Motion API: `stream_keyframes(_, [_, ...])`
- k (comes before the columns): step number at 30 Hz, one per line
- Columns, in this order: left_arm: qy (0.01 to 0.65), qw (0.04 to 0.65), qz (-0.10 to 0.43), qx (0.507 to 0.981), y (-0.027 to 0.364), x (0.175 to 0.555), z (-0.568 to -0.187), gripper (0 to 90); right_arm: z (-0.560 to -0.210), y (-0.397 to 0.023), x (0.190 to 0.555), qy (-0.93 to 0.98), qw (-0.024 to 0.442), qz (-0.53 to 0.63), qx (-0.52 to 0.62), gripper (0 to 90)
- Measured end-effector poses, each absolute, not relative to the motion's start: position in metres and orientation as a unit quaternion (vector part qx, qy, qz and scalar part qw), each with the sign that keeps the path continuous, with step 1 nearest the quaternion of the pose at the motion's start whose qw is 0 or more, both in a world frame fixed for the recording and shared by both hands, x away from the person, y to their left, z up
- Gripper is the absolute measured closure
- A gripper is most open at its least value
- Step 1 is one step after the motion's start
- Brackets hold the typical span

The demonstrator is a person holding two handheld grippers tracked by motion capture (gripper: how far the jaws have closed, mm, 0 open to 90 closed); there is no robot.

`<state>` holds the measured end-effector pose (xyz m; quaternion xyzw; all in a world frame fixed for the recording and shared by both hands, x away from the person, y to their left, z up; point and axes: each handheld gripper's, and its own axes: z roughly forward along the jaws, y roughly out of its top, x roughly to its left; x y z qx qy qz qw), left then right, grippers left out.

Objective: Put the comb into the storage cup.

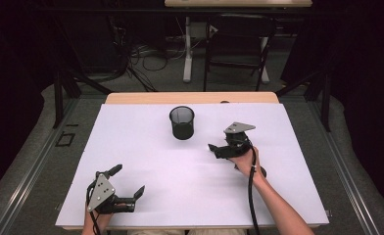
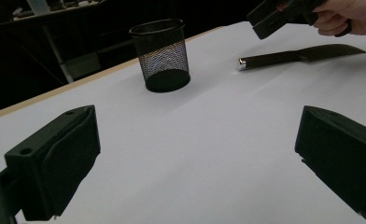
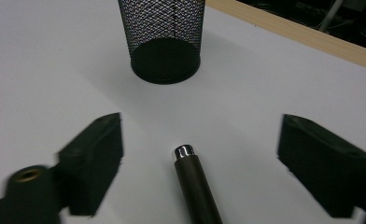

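Right gripper view: dark knife handle [image 3: 197, 186], silver-capped, lies between the wide-open right hand-held gripper [image 3: 223, 163].

White sheet [image 1: 146, 161] covers the wooden table [image 1: 190, 98]; a bare wood strip shows along the far edge. Beyond the table: grey carpet floor [image 1: 156, 81], tangled black cables [image 1: 141, 58], a white desk leg [image 1: 187, 49], a dark folding chair [image 1: 239, 44]. Black curtains [image 1: 356, 44] hang at both sides.
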<state>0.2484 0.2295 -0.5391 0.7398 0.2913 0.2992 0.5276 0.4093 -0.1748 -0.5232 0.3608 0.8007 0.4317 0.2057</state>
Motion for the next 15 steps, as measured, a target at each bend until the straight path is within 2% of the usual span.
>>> stream_keyframes(2, [0.291, 0.528, 0.299, 0.74, 0.229, 0.248, -0.539, 0.1, -0.524, -0.174, 0.41, 0.802, 0.208, 0.428, 0.361, 20.1])
stream_keyframes(3, [0.29, 0.527, 0.299, 0.741, 0.229, 0.248, -0.539, 0.1, -0.525, -0.172, 0.413, 0.807, 0.208, 0.419, 0.36, 37.8])
stream_keyframes(5, [0.291, 0.527, 0.299, 0.741, 0.229, 0.249, -0.539, 0.1, -0.526, -0.171, 0.414, 0.809, 0.211, 0.414, 0.36, 39.9])
stream_keyframes(6, [0.291, 0.526, 0.297, 0.742, 0.23, 0.249, -0.54, 0.1, -0.527, -0.169, 0.415, 0.812, 0.212, 0.409, 0.359, 54.4])
stream_keyframes(8, [0.291, 0.525, 0.296, 0.743, 0.23, 0.249, -0.54, 0.1, -0.529, -0.168, 0.418, 0.814, 0.213, 0.405, 0.358, 65.1])
stream_keyframes(12, [0.291, 0.524, 0.296, 0.743, 0.23, 0.249, -0.54, 0.1, -0.532, -0.167, 0.421, 0.823, 0.213, 0.39, 0.354, 81.1])
stream_keyframes(13, [0.291, 0.524, 0.296, 0.743, 0.23, 0.249, -0.54, 0.1, -0.532, -0.167, 0.421, 0.823, 0.213, 0.39, 0.354, 81.1])
stream_keyframes(15, [0.291, 0.524, 0.296, 0.744, 0.23, 0.249, -0.54, 0.1, -0.534, -0.166, 0.422, 0.827, 0.219, 0.382, 0.35, 88.0])
